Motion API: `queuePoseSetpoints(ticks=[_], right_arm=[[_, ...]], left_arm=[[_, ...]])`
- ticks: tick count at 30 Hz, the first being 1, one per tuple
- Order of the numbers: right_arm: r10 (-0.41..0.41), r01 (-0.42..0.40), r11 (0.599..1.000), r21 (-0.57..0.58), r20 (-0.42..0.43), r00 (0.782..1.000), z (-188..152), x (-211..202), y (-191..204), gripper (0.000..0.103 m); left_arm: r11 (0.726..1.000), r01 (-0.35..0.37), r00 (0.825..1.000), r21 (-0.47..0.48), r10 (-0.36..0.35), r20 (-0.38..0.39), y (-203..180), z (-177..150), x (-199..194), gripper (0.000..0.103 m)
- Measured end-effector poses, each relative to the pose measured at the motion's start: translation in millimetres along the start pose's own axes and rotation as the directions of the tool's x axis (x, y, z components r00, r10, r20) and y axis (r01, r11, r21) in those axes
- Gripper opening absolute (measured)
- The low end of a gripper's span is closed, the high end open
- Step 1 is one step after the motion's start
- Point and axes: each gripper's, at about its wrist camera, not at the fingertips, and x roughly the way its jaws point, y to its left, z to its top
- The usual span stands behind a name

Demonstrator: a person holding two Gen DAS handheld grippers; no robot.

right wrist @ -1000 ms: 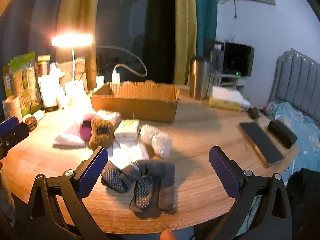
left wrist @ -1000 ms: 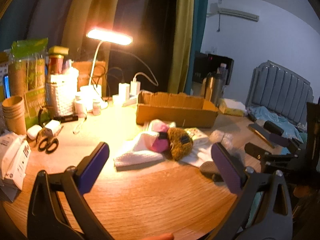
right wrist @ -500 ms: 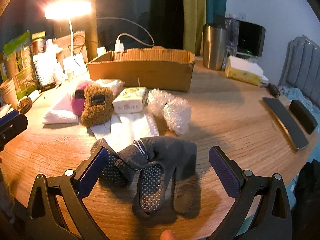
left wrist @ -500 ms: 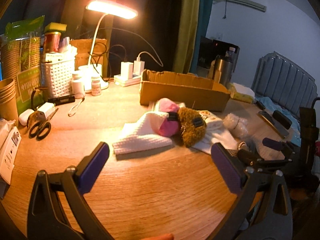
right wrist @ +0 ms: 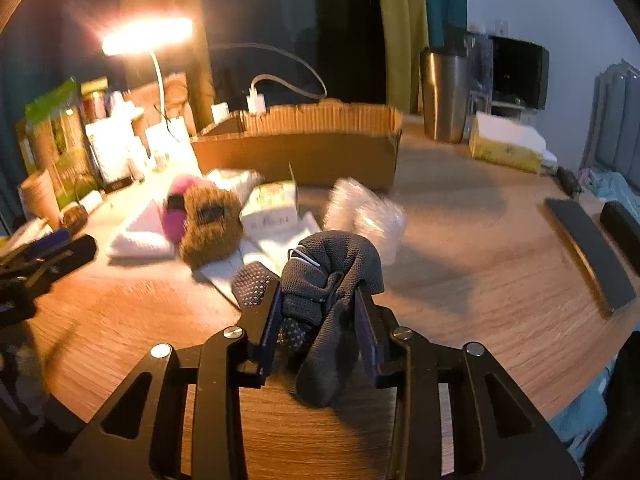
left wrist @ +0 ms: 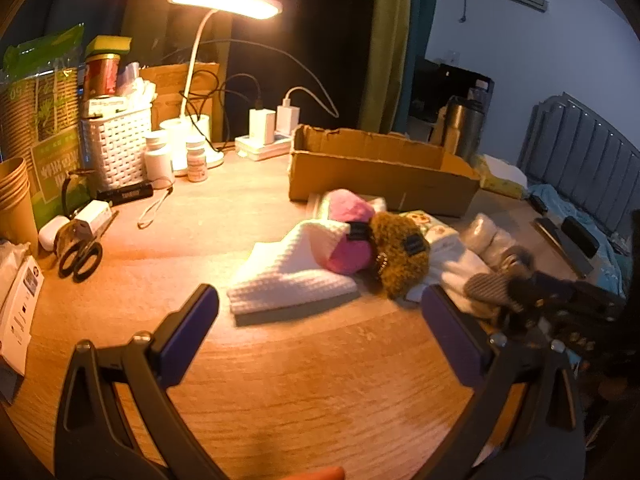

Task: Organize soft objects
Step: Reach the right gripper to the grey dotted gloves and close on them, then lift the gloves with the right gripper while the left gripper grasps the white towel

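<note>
Lamp-lit round wooden desk (right wrist: 460, 240) is seen; dark grey dotted knitted socks (right wrist: 328, 276) are squeezed by the closing right tongs (right wrist: 318, 316) near its front edge. Left tongs (left wrist: 320, 320) are held wide open, empty.

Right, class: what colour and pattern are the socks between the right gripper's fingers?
Dark grey socks with small pale grip dots, bunched in the closing right gripper. Best seen from the right wrist.

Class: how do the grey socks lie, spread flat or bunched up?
Bunched up: the grey socks are gathered in a lump between the closing right tongs, one end hanging down.
</note>
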Motion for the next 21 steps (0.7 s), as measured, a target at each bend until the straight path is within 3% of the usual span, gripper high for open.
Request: queuePoseSetpoints(ticks=[8, 13, 21], right_arm=[[0.058, -0.057, 0.998, -0.012, 0.106, 0.993, 19, -27, -7, 0.037], [0.062, -0.062, 0.998, -0.003, 0.119, 0.991, 27, -28, -16, 0.037], [0.073, -0.074, 0.997, 0.002, 0.121, 0.990, 35, -18, -25, 0.037]], left_arm=[[0.999, -0.039, 0.998, -0.001, 0.038, -0.057, 3, 17, 20, 0.102], [0.998, -0.064, 0.993, 0.008, 0.065, -0.099, 3, 23, 35, 0.101], [0.994, -0.106, 0.975, 0.028, 0.110, -0.192, 9, 24, 67, 0.089]])
